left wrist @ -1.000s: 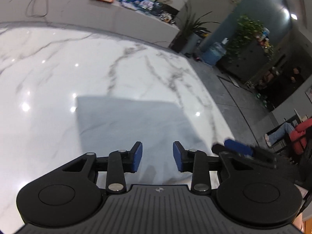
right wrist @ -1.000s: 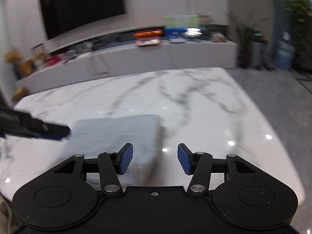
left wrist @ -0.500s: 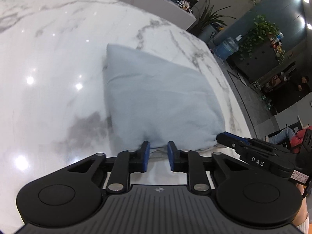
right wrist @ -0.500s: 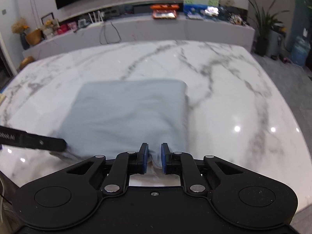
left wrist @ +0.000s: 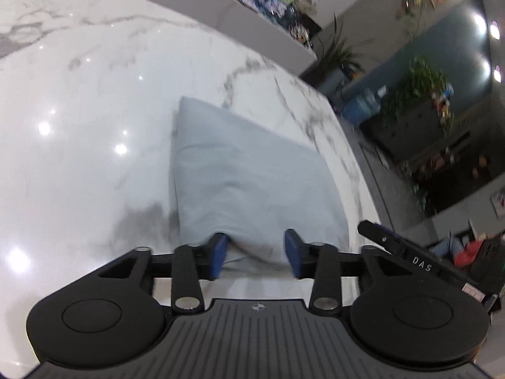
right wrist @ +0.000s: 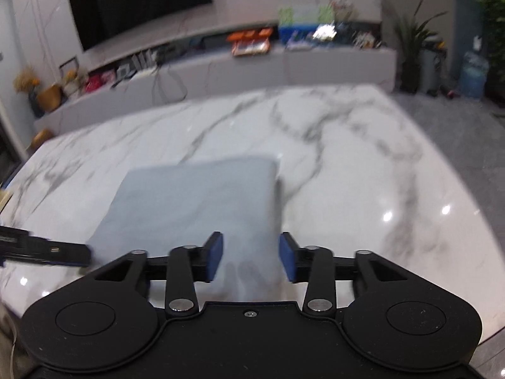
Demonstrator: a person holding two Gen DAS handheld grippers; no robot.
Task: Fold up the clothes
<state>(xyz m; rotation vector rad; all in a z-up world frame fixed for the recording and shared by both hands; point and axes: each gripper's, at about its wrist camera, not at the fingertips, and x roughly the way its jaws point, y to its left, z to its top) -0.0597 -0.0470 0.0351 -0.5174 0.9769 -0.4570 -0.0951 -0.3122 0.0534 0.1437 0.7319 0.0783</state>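
Observation:
A light blue-grey folded garment (left wrist: 252, 183) lies flat on the white marble table (left wrist: 79, 126). My left gripper (left wrist: 255, 254) sits at the garment's near edge with its jaws opening. Cloth lies between the blue pads (left wrist: 217, 254), but they do not press on it. In the right wrist view the same garment (right wrist: 195, 202) reaches in between the jaws of my right gripper (right wrist: 251, 257), which are also opening and not clamping. Each gripper's finger shows at the side of the other's view: the right gripper's finger (left wrist: 394, 248) and the left gripper's finger (right wrist: 47, 249).
The table's right edge (right wrist: 473, 208) drops to a grey floor. Beyond the far edge runs a long low sideboard (right wrist: 252, 69) with coloured boxes, a dark screen (right wrist: 139, 3) above it, and potted plants (left wrist: 419, 94) and a water jug (right wrist: 473, 75) to the right.
A second ago both grippers hung open. Half a second ago both had closed on the garment's near edge. Now both have spread apart again and the garment lies folded.

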